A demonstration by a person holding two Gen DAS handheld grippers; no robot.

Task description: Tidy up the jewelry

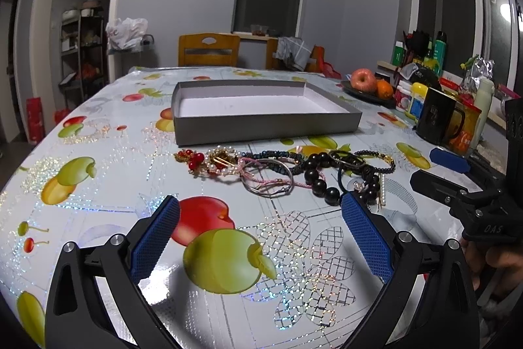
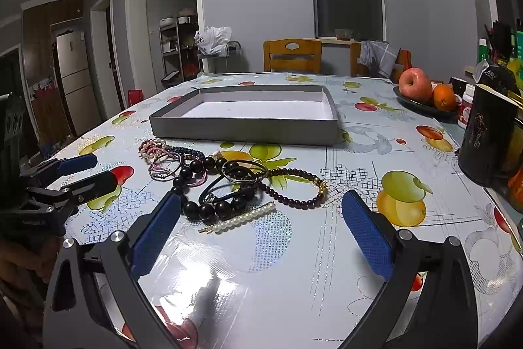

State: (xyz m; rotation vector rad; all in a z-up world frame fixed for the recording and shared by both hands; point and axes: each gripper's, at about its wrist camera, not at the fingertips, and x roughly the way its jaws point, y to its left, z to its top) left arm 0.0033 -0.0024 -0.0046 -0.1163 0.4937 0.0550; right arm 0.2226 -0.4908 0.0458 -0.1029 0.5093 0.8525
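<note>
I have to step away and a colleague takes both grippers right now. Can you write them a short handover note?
Left gripper: open, empty, hovering low over the table short of the jewelry.
Right gripper: open, empty, just in front of the pearl hair clip.
Jewelry pile: all tangled on the tablecloth in front of the grey box, including the big black bead bracelet, the thin dark bead bracelet, the silver bangle and the red and gold piece.
Done: nothing; the box shows no jewelry inside.
Left: untangle the pieces and place each in the box.
</note>
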